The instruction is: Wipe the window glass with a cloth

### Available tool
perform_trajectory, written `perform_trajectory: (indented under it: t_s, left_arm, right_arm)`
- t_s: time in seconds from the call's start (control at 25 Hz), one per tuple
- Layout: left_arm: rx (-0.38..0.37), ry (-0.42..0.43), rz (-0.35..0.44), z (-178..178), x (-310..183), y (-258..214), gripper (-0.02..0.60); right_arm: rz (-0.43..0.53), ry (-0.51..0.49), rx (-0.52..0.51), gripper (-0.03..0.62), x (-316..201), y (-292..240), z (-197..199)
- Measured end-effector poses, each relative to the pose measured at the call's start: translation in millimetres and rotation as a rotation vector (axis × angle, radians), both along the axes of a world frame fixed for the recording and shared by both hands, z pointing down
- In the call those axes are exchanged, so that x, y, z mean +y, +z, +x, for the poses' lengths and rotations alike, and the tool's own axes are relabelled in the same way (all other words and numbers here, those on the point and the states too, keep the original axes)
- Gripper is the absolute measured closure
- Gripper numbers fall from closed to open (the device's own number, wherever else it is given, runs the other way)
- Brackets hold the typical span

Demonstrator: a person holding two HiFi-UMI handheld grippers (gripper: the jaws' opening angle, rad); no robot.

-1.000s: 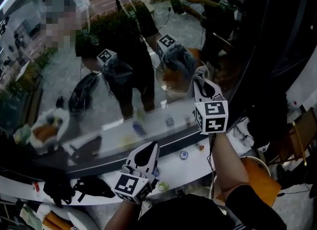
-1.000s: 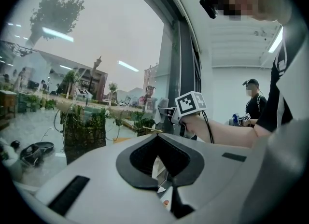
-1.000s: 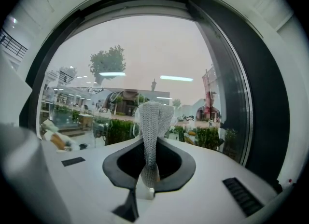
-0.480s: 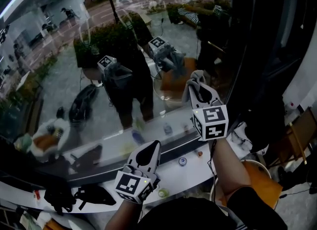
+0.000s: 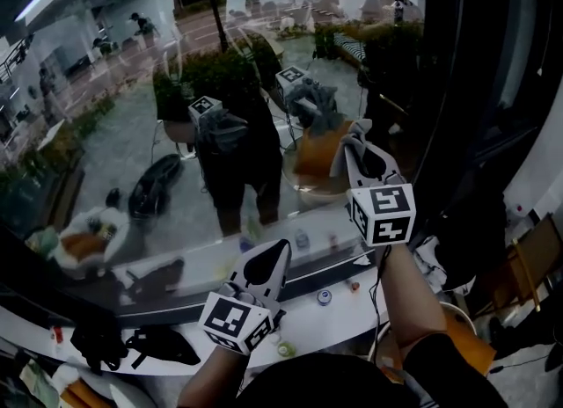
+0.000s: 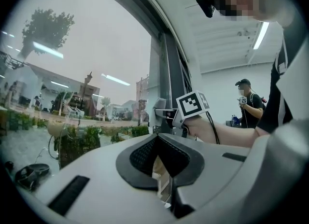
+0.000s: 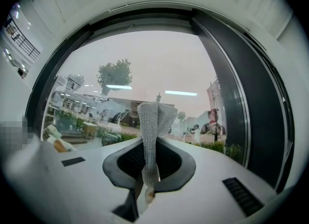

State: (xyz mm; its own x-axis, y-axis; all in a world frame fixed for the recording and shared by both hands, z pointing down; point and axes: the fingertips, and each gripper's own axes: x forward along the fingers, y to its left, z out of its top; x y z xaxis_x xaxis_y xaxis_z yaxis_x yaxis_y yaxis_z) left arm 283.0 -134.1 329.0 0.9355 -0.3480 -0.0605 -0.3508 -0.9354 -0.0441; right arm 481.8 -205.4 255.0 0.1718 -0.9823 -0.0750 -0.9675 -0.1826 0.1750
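Note:
The window glass [image 5: 132,134] fills the upper left of the head view and mirrors both grippers. My right gripper [image 5: 359,153] is raised at centre right, shut on a grey mesh cloth [image 5: 349,136]. The cloth stands up from the jaws [image 7: 154,121] before the window glass [image 7: 145,68]. It is close to the pane, but I cannot tell if it touches. My left gripper [image 5: 271,258] hangs lower, above the sill, shut with nothing in it [image 6: 157,138]. The right gripper's marker cube [image 6: 193,105] shows beyond it.
A white sill [image 5: 343,296] below the glass carries several small items, with black objects [image 5: 158,345] at its left end. A dark window frame [image 5: 457,90] rises at the right. An orange round thing [image 5: 457,327] sits low right. A person [image 6: 248,105] stands in the room behind.
The head view has tilted up a little. The right gripper stays high at the glass with the cloth. The left gripper has shifted slightly right.

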Motion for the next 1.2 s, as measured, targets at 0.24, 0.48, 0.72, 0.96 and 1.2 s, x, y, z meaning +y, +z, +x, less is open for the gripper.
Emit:
perform_trajectory:
  t_s: [0.24,0.48,0.72,0.96,1.2]
  left_arm:
    - [0.014,-0.048,-0.015,-30.7,3.0,-3.2,0.574]
    - [0.006,-0.101,-0.02,-42.9,-7.7,9.5,0.574]
    - [0.007,-0.149,-0.052,-51.4,-21.1,15.4,0.574]
    - [0.001,-0.171,-0.068,-59.1,-23.5,23.1,0.574]
    - [-0.002,-0.185,-0.078,-71.5,-28.0,25.4,0.574]
  right_arm:
    - [0.009,0.004,0.004,0.542,-4.2,-4.3,-19.3]
    - [-0.026,-0.017,0.003,0.542,-25.9,8.0,-18.8]
    - [-0.02,0.003,0.036,0.542,-37.7,7.8,-20.1]
    - [-0.012,0.001,0.024,0.542,-39.3,7.5,-25.9]
    - [-0.007,-0.003,0.027,0.542,-47.8,4.9,-39.3]
